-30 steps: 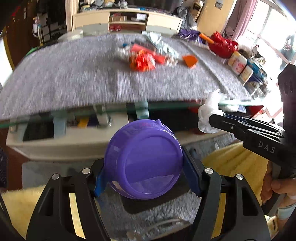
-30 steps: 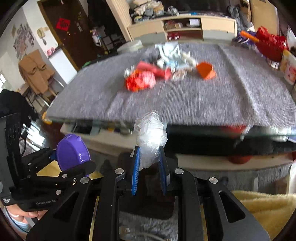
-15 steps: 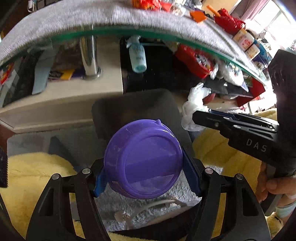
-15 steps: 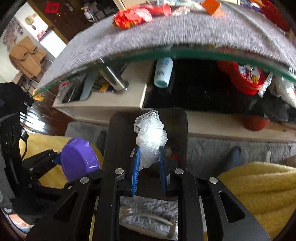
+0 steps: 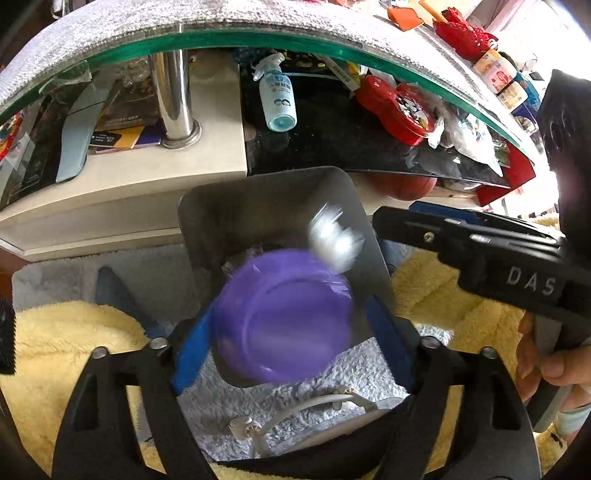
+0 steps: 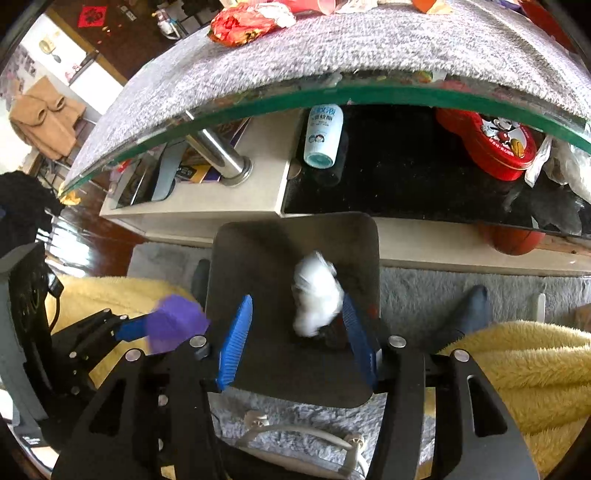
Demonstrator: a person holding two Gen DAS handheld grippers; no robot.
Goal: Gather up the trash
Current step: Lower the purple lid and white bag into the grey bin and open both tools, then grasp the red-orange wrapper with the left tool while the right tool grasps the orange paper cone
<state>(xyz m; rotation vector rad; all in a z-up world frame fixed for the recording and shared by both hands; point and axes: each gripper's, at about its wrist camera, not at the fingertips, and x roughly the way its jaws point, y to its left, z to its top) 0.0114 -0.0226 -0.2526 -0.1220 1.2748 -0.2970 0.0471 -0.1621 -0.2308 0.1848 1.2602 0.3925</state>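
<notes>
A dark bin stands on the floor below both grippers; it also shows in the right wrist view. My left gripper is open, and the purple lid, blurred, is loose between its blue pads over the bin. In the right wrist view the lid shows at the left. My right gripper is open, and the crumpled clear plastic, blurred, drops from it into the bin. It also shows in the left wrist view.
A glass table edge with grey cloth arches above, with more trash on top. Under it are a spray bottle, a red tin and a chrome leg. Yellow fleece and a white cable lie near.
Both grippers opened over the bin. The purple lid slipped loose from the left pads and the plastic left the right pads; both are falling.
</notes>
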